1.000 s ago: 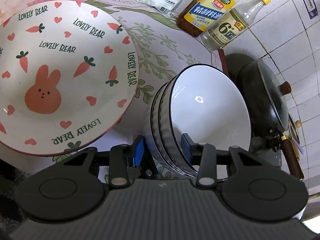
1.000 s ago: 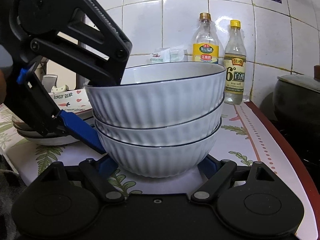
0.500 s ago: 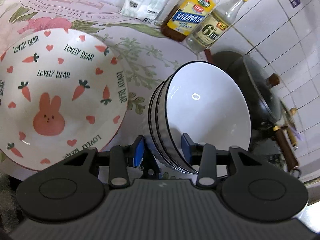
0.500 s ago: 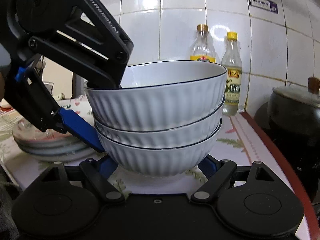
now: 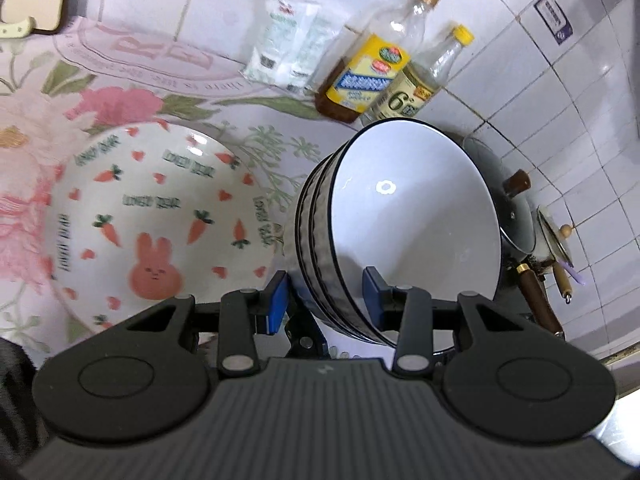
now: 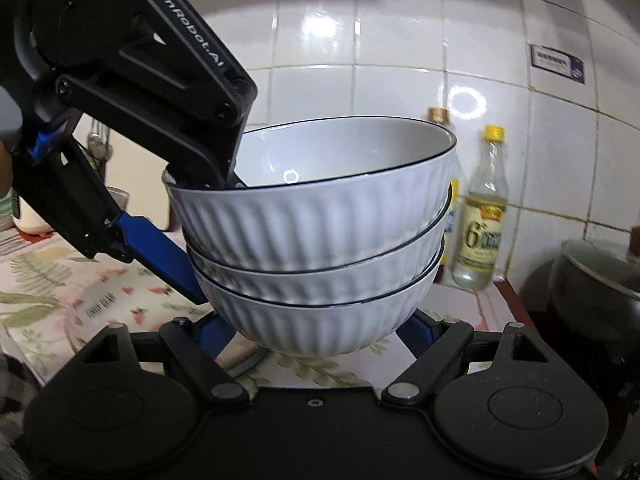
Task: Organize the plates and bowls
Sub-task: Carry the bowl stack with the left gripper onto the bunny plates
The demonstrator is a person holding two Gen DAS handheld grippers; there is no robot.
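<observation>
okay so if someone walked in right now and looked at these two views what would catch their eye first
First, the stack of three ribbed white bowls, held up off the flowered counter by both grippers: the left gripper clamps the rims on one side, and the right gripper has its jaws on either side of the bottom bowl. Next, the bunny-and-carrot plate on the counter beside the bowls.

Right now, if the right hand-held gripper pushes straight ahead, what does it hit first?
The stack of bowls: its bottom bowl already sits between the right hand-held gripper fingers. Past it, probably the tiled wall, though depth is unclear.
</observation>
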